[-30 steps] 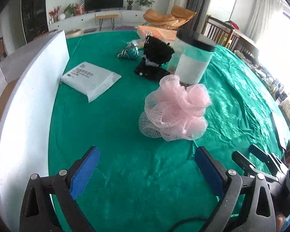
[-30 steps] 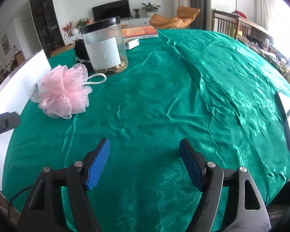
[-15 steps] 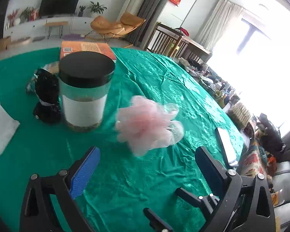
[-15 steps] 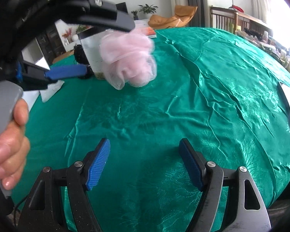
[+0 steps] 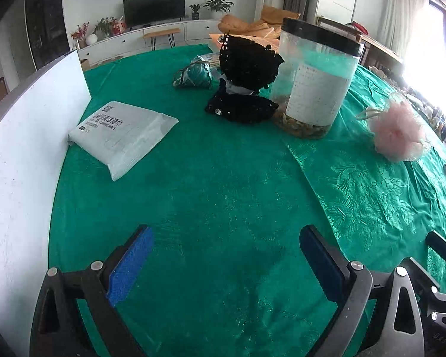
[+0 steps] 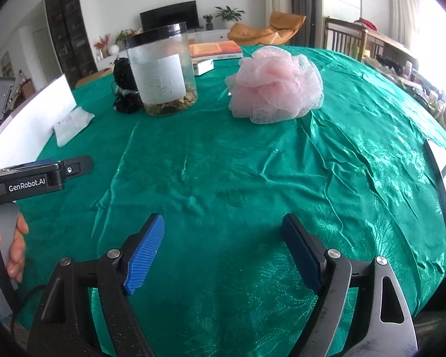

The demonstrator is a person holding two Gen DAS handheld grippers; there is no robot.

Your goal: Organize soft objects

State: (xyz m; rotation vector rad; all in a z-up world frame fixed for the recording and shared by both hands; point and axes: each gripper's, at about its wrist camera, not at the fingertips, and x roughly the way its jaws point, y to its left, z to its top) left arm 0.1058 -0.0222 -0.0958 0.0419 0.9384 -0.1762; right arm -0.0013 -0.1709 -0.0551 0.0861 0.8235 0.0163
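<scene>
Pink mesh bath pouf (image 6: 275, 84): lies loose on the green tabletop (image 6: 252, 178), to the right of the clear jar; nothing grips it. Judged to be the one soft item already dealt with, though no target area is marked.
Clear jar (image 5: 315, 80): upright, black lid on, dried matter at the bottom; stands between the pouf and the dark items.
Black crocheted items (image 5: 246, 86): heaped just beside the jar on its left, not yet picked up.
Teal knitted pouch (image 5: 193, 74): behind the black heap, untouched.
Wet-wipe pack (image 5: 125, 136): flat against the white board (image 5: 29, 148), untouched.
Left hand-held gripper (image 5: 223, 267): jaws wide, nothing between them, aimed at bare cloth short of the wipe pack.
Right hand-held gripper (image 6: 223, 253): jaws opening, empty, above bare cloth in front of the pouf.
Person's hand (image 6: 12, 247): seen on the left handle.
Progress: early; one item apparently placed, at least three soft items left.
Next step, judged: likely the black heap or the wipe pack.
</scene>
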